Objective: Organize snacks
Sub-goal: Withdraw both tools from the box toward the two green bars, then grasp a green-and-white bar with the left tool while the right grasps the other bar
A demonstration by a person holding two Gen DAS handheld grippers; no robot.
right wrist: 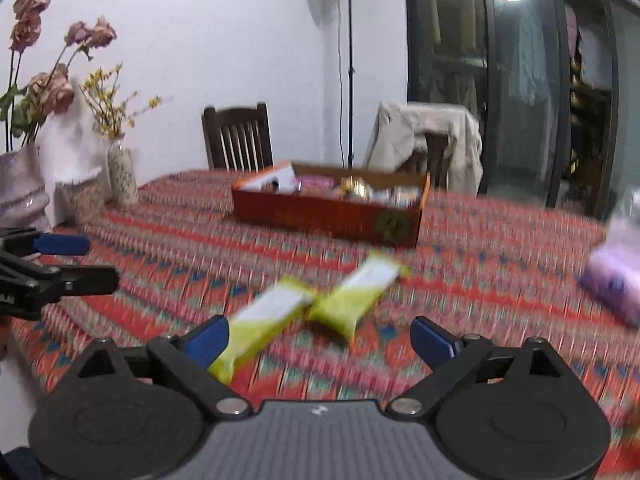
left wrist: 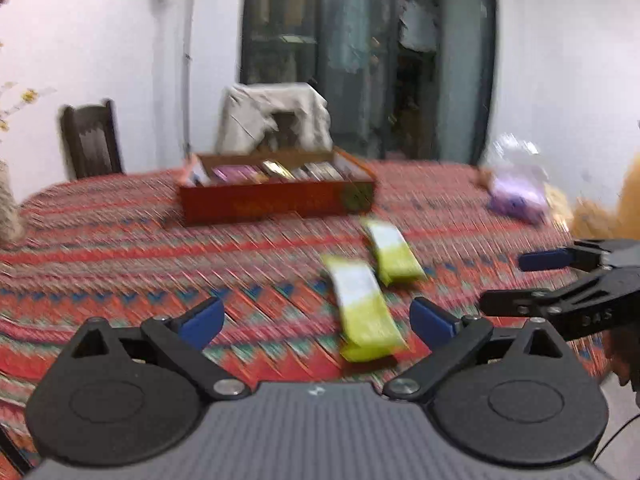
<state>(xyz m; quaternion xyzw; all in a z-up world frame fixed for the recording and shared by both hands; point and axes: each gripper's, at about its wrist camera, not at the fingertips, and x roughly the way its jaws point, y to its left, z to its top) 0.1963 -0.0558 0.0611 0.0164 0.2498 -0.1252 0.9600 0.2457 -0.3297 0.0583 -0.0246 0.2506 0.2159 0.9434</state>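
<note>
Left wrist view: left gripper (left wrist: 318, 318) spread wide, empty; two yellow-and-white snack packets (left wrist: 366, 312) lying lower centre on patterned tablecloth (left wrist: 120, 248). Red snack box (left wrist: 276, 194) mid-frame beyond. Right gripper (right wrist: 320, 338) likewise spread, empty.

Two snack packets (left wrist: 372, 280) (blurred) on tablecloth (left wrist: 120, 248)

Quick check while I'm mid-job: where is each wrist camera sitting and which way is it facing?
Left wrist: on the left gripper, facing across the patterned table toward the snack box; its own open blue fingers show, with the right gripper entering at the right edge.
Right wrist: on the right gripper, facing the same way from further right; the left gripper enters at the left edge.
Shared: two yellow-white snack packets, box, chairs, glass door.
</note>
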